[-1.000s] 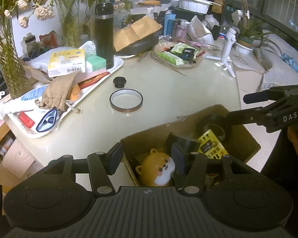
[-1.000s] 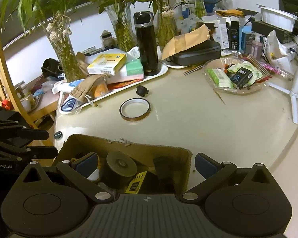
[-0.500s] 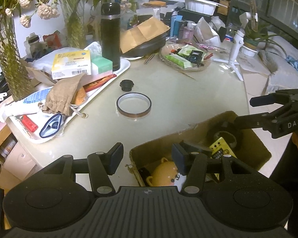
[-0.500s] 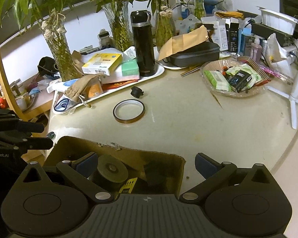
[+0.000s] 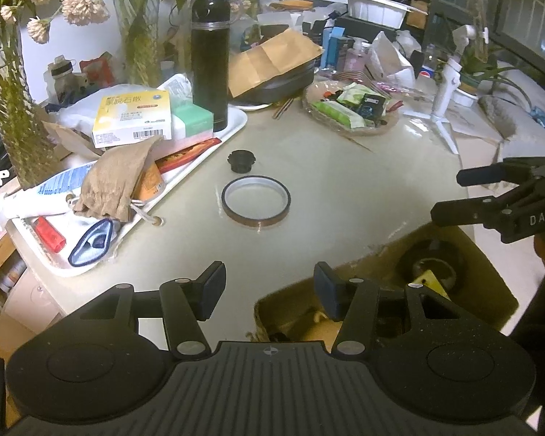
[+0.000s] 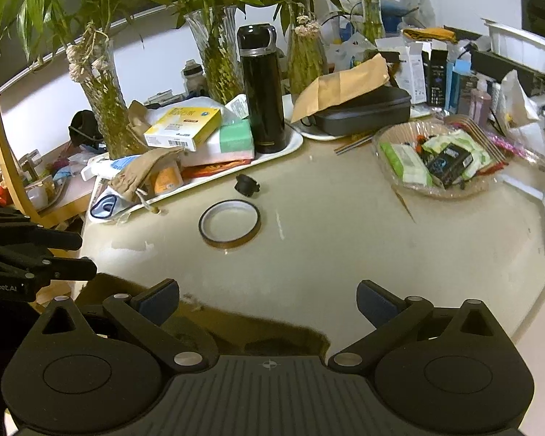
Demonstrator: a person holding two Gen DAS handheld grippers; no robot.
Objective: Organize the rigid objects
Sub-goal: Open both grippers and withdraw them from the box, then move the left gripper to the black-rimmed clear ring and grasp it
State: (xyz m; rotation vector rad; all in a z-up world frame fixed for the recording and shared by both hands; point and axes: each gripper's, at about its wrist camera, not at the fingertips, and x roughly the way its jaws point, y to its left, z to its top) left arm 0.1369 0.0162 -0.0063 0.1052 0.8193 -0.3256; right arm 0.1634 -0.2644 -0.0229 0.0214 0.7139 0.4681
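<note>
A brown tape ring [image 5: 256,201] [image 6: 230,224] lies flat on the beige table, with a small black cap [image 5: 241,161] [image 6: 246,184] just behind it. At the table's near edge stands a cardboard box [image 5: 381,254] [image 6: 236,316]; a black roll [image 5: 430,265] and a yellow pack [image 5: 432,281] lie inside. My left gripper [image 5: 269,287] [image 6: 85,258] hovers over the box's left corner, open and empty. Over the box's far rim my right gripper [image 6: 269,301] [image 5: 448,196] is wide open, holding nothing.
A white tray [image 5: 236,123] on the left holds a black flask [image 5: 210,61], boxes and a brown pouch [image 5: 116,181]. A snack dish [image 6: 432,160] and a white tripod [image 5: 443,109] stand on the right. Glass vases with plants line the back.
Both grippers have moved forward over the table toward the tape ring; the box has dropped lower in both views. Both sets of jaws stay as wide as before.
</note>
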